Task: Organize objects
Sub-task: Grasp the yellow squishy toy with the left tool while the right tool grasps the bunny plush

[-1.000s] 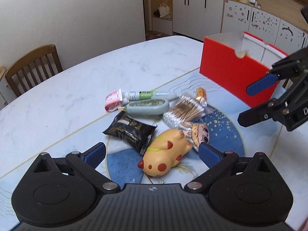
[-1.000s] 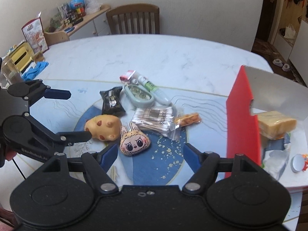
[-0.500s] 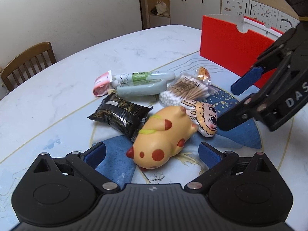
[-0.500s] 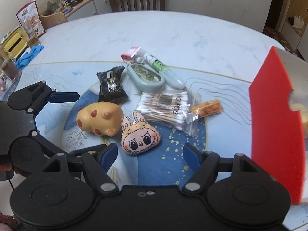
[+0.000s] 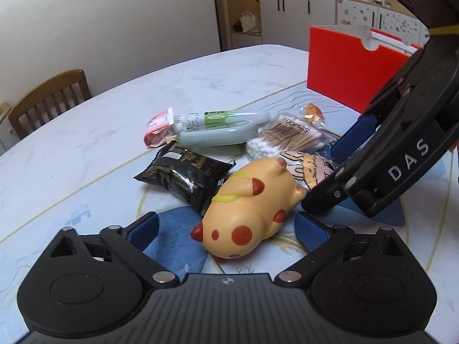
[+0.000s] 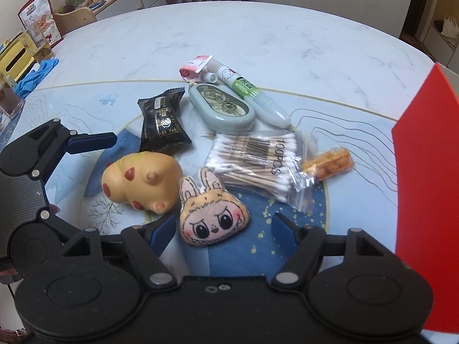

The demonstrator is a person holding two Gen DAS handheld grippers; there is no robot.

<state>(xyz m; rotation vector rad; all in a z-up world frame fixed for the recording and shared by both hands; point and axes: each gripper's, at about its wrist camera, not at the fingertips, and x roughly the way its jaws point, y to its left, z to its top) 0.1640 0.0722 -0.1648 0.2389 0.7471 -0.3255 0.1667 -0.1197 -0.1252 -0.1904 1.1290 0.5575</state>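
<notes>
A yellow toy pig (image 5: 246, 209) with red spots lies on the table between the jaws of my left gripper (image 5: 226, 226). Those jaws are closing, and the pads stand clear of the pig. Beside it lies a plush bunny face (image 6: 213, 215), between the jaws of my right gripper (image 6: 225, 226), which are also closing without touching it. Behind them lie a black snack pack (image 6: 162, 120), a grey-green case (image 6: 223, 111), a white and green tube (image 6: 249, 91), a cotton swab pack (image 6: 258, 160) and an orange snack (image 6: 330, 163). A red box (image 5: 350, 68) stands to the right.
The round marble table (image 6: 258, 28) has wooden chairs (image 5: 48, 97) at its far side. A glass (image 6: 8, 100), a blue cloth (image 6: 34, 74) and a yellow box sit at the left edge in the right wrist view. The two grippers stand close, almost crossing.
Both grippers have come down toward the pile. The left now has the toy pig between its jaws, and the right has moved in over the plush bunny face.
</notes>
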